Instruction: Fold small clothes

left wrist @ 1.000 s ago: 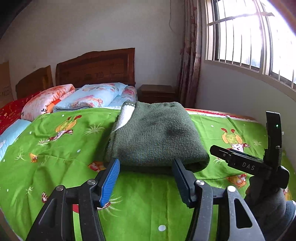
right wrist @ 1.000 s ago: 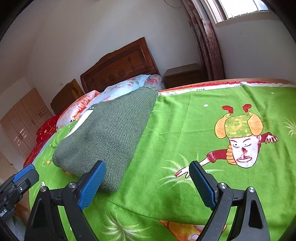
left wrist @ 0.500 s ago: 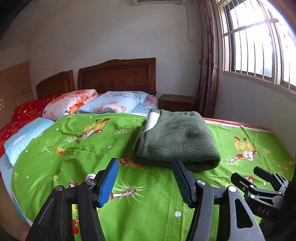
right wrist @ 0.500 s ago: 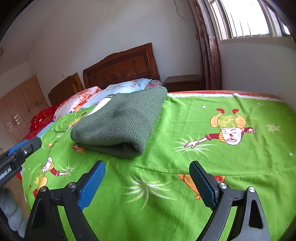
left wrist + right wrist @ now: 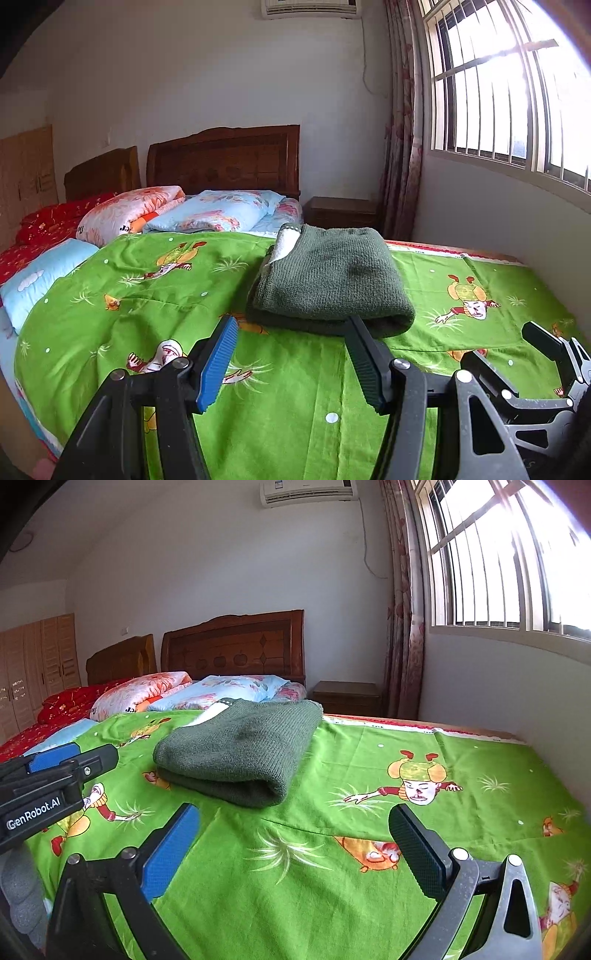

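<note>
A dark green knitted garment (image 5: 332,284) lies folded on the green cartoon-print bedspread (image 5: 147,295), with a white lining showing at its far left edge. It also shows in the right wrist view (image 5: 240,757). My left gripper (image 5: 291,354) is open and empty, held back from the garment's near fold. My right gripper (image 5: 295,845) is open and empty, further back and to the right of the garment. The right gripper shows at the lower right of the left wrist view (image 5: 517,369), and the left gripper's body shows at the left of the right wrist view (image 5: 48,794).
Pillows and folded quilts (image 5: 207,214) lie at the head of the bed by a wooden headboard (image 5: 225,158). A nightstand (image 5: 343,214) stands beside it. A wall with a barred window (image 5: 498,92) runs along the right. A second bed with red bedding (image 5: 48,225) is at the left.
Both grippers have pulled back and risen away from the folded garment, which now looks smaller and lies untouched. Both stayed open.
</note>
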Available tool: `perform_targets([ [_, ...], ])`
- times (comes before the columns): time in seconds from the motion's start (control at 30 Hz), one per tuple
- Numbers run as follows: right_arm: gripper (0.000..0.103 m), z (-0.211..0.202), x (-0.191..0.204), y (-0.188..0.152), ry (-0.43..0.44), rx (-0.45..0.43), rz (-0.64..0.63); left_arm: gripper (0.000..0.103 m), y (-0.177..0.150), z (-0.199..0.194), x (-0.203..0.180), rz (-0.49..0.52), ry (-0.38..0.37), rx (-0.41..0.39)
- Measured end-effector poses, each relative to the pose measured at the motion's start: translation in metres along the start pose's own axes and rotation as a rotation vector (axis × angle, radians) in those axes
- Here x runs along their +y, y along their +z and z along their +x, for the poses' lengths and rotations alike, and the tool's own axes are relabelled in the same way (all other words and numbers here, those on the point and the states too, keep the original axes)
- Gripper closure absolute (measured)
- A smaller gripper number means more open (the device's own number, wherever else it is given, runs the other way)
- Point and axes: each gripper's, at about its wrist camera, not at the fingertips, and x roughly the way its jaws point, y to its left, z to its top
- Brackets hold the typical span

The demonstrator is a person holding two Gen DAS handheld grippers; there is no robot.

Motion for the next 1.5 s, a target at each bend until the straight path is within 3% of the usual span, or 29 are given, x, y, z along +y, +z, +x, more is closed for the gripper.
perform_targets([
  [1.5,0.0,0.002,-0.005,-0.004,0.057,0.027,0.078,0.042,-0.003,-0.015,-0.013,0.037,-0.003,-0.067],
])
